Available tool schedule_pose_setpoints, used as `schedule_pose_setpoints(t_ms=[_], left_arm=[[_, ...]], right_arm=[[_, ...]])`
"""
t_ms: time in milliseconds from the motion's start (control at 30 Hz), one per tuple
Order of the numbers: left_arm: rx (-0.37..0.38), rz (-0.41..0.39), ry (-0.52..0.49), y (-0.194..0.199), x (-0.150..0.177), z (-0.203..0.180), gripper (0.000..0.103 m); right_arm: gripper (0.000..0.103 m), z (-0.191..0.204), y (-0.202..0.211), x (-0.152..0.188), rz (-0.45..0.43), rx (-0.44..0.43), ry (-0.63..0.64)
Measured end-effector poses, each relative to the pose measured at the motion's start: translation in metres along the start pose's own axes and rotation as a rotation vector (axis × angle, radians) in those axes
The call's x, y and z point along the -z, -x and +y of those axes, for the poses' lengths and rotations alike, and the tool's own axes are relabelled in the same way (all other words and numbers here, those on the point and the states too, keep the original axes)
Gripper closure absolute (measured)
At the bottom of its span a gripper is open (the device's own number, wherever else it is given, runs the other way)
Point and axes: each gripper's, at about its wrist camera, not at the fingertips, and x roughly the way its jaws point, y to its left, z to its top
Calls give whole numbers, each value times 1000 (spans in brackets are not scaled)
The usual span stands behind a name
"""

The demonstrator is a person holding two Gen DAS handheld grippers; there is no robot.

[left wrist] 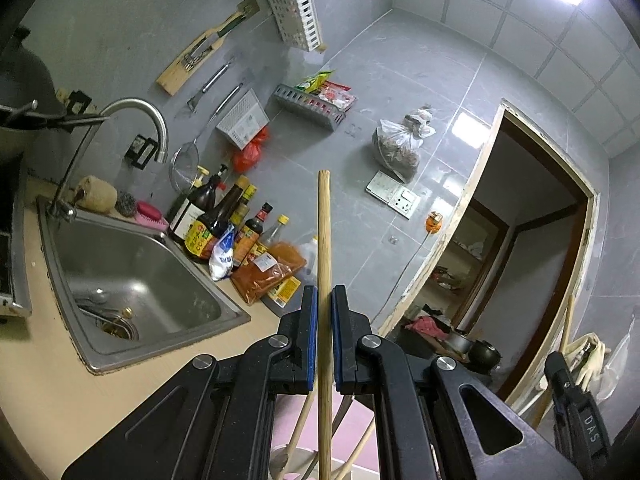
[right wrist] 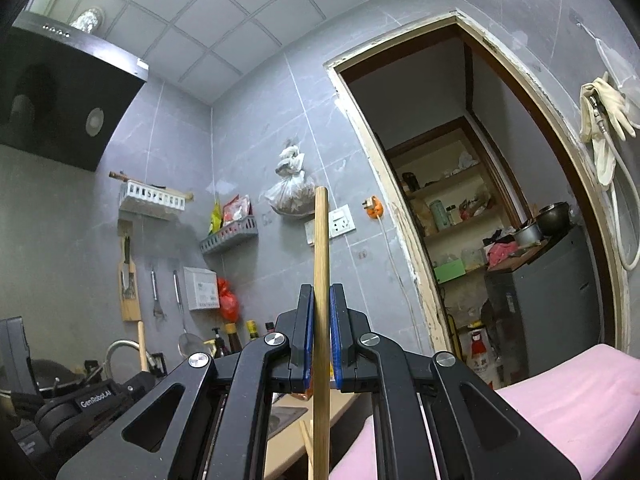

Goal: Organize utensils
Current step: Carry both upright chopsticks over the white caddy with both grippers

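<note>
In a grey-tiled kitchen, the left gripper (left wrist: 324, 300) is clamped narrow on a pale wooden chopstick (left wrist: 324, 264), its blue pads pressing the stick from both sides; the right gripper (right wrist: 321, 300) is closed the same way on a darker wooden chopstick (right wrist: 321, 280). Each stick runs lengthwise straight out between the jaws, its blunt end pointing ahead of the gripper and slightly upward, its other end dropping out of sight beneath the gripper body. Below the left gripper more loose sticks (left wrist: 298, 432) cross over a pink surface (left wrist: 360, 420), so a lowered stick could snag or scatter them. The grip falls well along each shaft, and a thin round stick may pivot or slip between the pads if it knocks anything. Ahead and to the left of the left gripper lies the steel sink (left wrist: 132, 276) set in the bench (left wrist: 36, 384), with crowded sauce bottles (left wrist: 216, 216) beyond; a careless swing could topple those. Farther off, a white wall basket (left wrist: 296, 12) hangs, possibly the sticks' destination.
</note>
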Motion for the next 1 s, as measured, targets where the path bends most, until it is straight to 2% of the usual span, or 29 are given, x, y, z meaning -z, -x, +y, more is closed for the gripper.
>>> schedule_pose_setpoints(t_ms=[233, 667, 1000], left_arm=[[-9, -1, -6, 1, 2, 3, 98], [5, -16, -196, 5, 28, -20, 98], [62, 89, -287, -3, 49, -29, 98]], right_arm=[[97, -1, -3, 5, 29, 1, -5], [97, -5, -3, 21, 91, -12, 9], [97, -1, -4, 29, 144, -35, 29]])
